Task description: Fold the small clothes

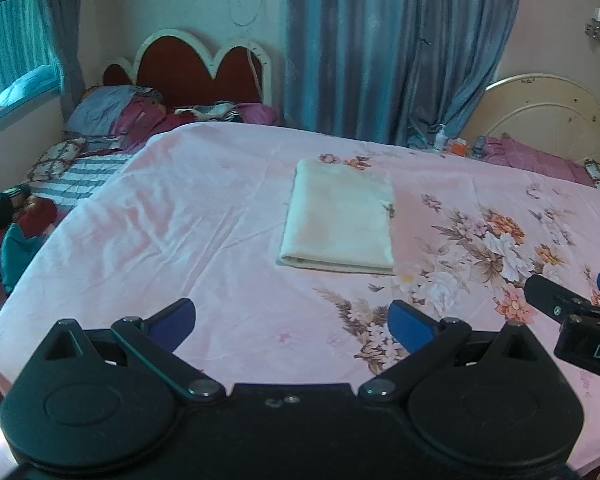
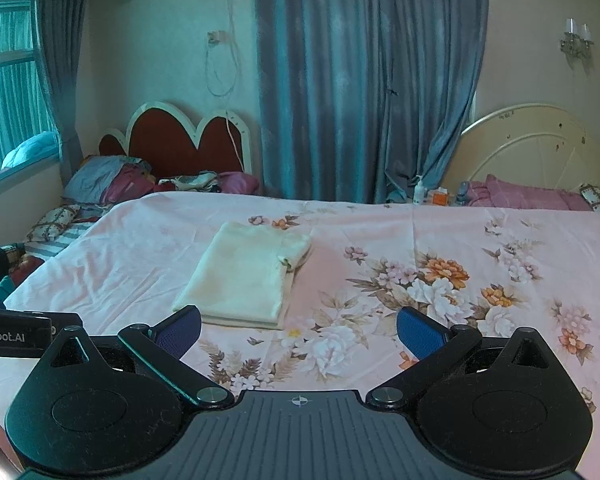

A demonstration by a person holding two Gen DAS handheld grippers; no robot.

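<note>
Both tools, left tool [image 1: 292, 322] and right tool [image 2: 299, 330], spread apart, gripping nothing, hovering at six o'clock. Cream garment [image 1: 340, 218] lying folded flat on bed [image 1: 188, 224], seemingly done, hence hands-off.

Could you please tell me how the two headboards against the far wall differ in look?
The left headboard is dark red with a scalloped white border; the right headboard is all cream. The left one rises in several rounded lobes; the right one forms a single wide arch with ribs fanning out. Pillows and bedding are piled in front of the left one; pink cloth lies before the right. Both stand upright beside the blue-grey curtain.
</note>
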